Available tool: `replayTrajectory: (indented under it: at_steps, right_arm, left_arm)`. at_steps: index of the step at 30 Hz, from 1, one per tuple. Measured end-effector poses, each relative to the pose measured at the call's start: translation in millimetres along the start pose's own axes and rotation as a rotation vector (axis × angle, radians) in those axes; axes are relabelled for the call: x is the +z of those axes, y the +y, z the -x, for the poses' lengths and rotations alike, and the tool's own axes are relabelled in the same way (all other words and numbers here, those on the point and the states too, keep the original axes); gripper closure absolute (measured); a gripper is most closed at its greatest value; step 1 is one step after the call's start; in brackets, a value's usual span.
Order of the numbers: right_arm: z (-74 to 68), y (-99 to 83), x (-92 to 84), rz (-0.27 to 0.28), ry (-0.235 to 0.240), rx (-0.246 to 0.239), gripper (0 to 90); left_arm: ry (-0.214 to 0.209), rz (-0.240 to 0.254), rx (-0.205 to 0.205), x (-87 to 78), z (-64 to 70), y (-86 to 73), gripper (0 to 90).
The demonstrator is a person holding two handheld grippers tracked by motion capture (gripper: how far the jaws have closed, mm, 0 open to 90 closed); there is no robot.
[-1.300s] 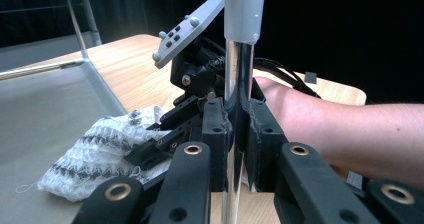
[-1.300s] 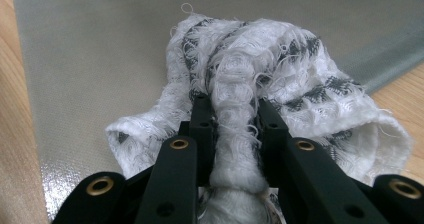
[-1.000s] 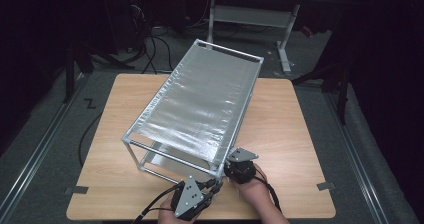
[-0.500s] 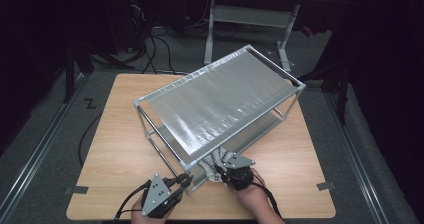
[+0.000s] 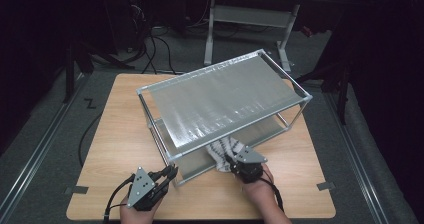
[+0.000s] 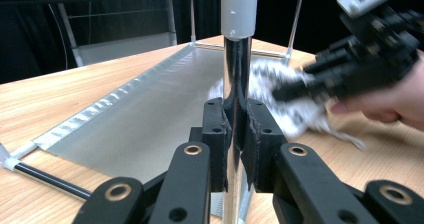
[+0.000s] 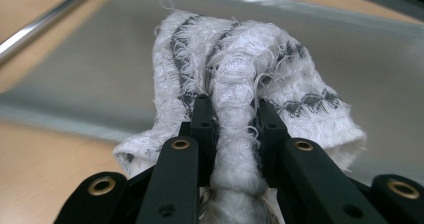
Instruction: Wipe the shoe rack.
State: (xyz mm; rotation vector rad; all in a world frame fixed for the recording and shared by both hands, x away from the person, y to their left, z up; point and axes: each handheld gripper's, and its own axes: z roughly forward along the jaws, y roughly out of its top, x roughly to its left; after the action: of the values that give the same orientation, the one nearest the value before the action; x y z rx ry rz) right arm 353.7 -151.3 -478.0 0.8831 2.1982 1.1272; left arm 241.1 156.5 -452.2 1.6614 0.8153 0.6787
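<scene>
Left gripper point(image 6: 235, 134) clamped hard on the near corner post point(image 6: 236, 74) of the metal rack point(image 5: 225, 96), jaws pinched on the shiny upright just below its white plastic cap. Right gripper point(image 7: 235, 116) closed on a bunched white-and-grey cloth point(image 7: 250, 79), a thick fold squeezed between the pads and the rest spilling ahead of the jaws onto the rack's lower shelf point(image 7: 100, 69). In the high view the cloth point(image 5: 222, 151) sits just ahead of the right gripper point(image 5: 239, 165), tucked under the upper shelf; the left gripper point(image 5: 167, 176) is off to its side at the rack's corner. Judgement: cloth is light, limp and grippy, best held by a gathered wad as now. Rack looks light but stiff, its tube slick; low on a post is the sound hold, and sheet shelves may flex on the table point(image 5: 110, 134).
</scene>
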Motion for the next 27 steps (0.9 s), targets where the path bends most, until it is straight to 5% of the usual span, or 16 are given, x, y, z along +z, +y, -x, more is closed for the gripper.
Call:
replayTrajectory:
  at_steps: [8,10,17,27]
  right_arm:
    - [41.7,-1.3,15.7,-0.039,-0.124,0.075,76.0]
    - [48.6,-1.2,24.1,-0.052,-0.122,0.104,75.9]
    - [45.0,-4.1,53.2,-0.155,-0.106,0.072,76.1]
    - [51.5,-16.0,30.3,-0.187,-0.132,0.080,76.3]
  left_arm:
    - [0.041,0.002,-0.007,-20.1,-2.5,-5.5,81.1]
    - [0.050,0.003,-0.010,-25.0,-3.5,-6.8,81.1]
    - [0.070,-0.004,0.004,-32.0,-2.9,-8.0,80.9]
    - [0.011,0.005,0.007,-19.9,1.3,-5.9,80.9]
